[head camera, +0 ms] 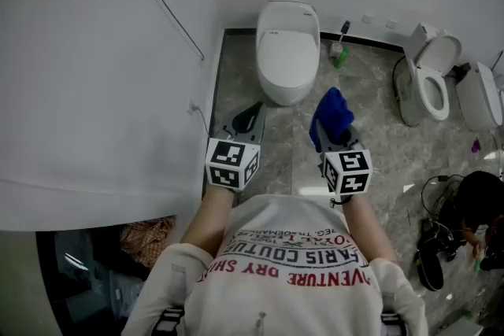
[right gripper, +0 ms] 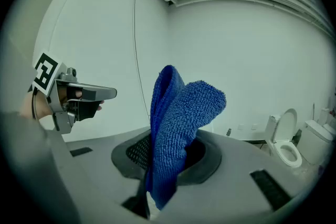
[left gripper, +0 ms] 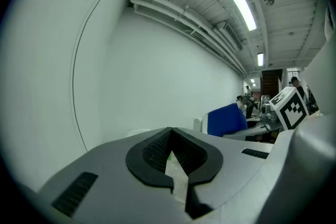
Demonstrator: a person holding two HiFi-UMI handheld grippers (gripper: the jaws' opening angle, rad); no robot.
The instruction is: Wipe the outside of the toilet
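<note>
A white toilet (head camera: 287, 51) with its lid down stands against the far wall, ahead of both grippers and apart from them. My right gripper (head camera: 337, 136) is shut on a folded blue cloth (head camera: 331, 116), which sticks up out of the jaws (right gripper: 178, 123) in the right gripper view. My left gripper (head camera: 247, 119) is held level with it at the left; its jaws stand together with nothing between them (left gripper: 173, 165). From the left gripper view the blue cloth (left gripper: 227, 119) shows at the right. Neither gripper touches the toilet.
A white partition wall (head camera: 102, 67) runs along the left. A second toilet (head camera: 429, 79) with its lid up stands at the right, a white tank (head camera: 482, 94) beside it. A green bottle (head camera: 340, 53) stands by the first toilet. Cables and dark shoes (head camera: 437, 248) lie at the lower right.
</note>
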